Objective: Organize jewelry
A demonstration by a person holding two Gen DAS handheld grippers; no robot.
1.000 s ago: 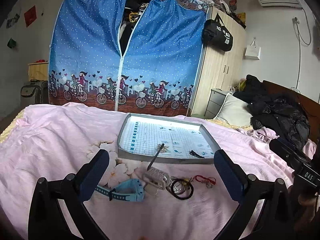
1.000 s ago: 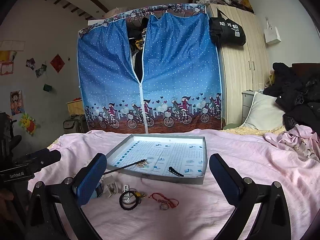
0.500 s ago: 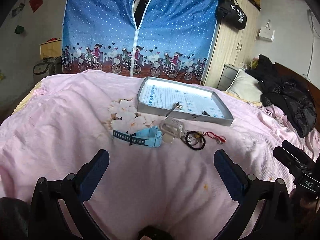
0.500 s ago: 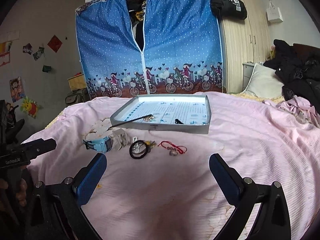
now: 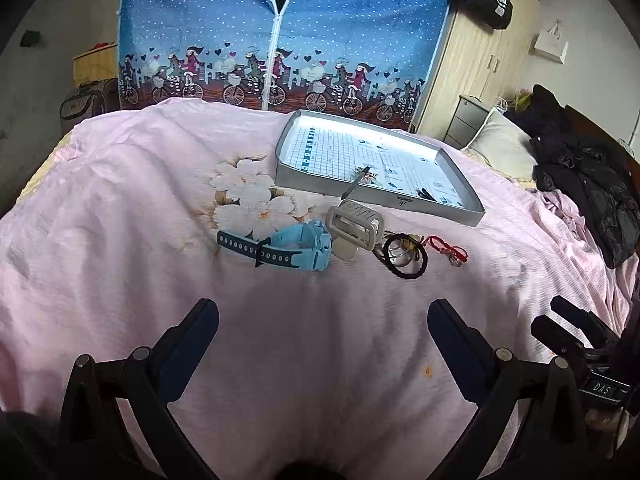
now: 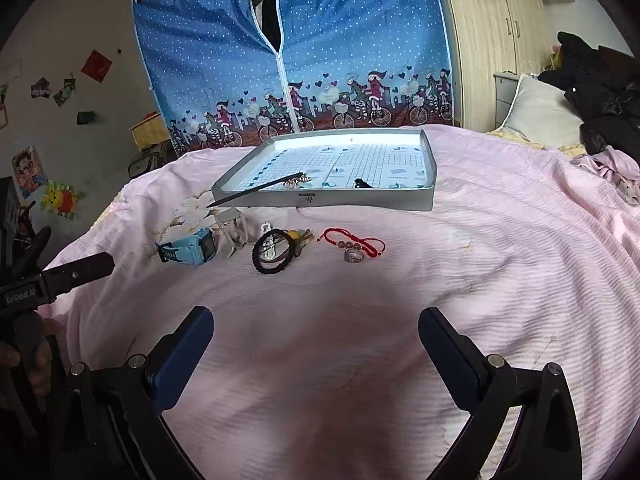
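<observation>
On the bed, covered in a pink sheet, the jewelry lies in a short row just in front of the near wall of a grey tray that sits toward the bed's far edge. At the left end of the row is a light blue watch with a dark perforated strap, and just beside it a pale clear buckle piece. Next comes a black hair tie, looped over some small metal and yellow bits too small to tell apart. To its right lies a red cord bracelet, with a silver ring touching its near side. A thin dark stick leans over the tray's near left corner, its tip on the grid-printed tray floor beside a small pale cluster; a small black clip lies further right in the tray.

The left hand-held gripper hovers over bare sheet, well short of the row, its blue-padded jaws spread wide and holding nothing. The watch and buckle lie ahead of it, slightly left of centre. The right hand-held gripper is likewise spread wide and empty above the sheet, with the hair tie and bracelet ahead between its jaw lines.

Between both tools and the row is open pink sheet. The right side of the bed is bare up to dark clothing heaped at the far right corner.
</observation>
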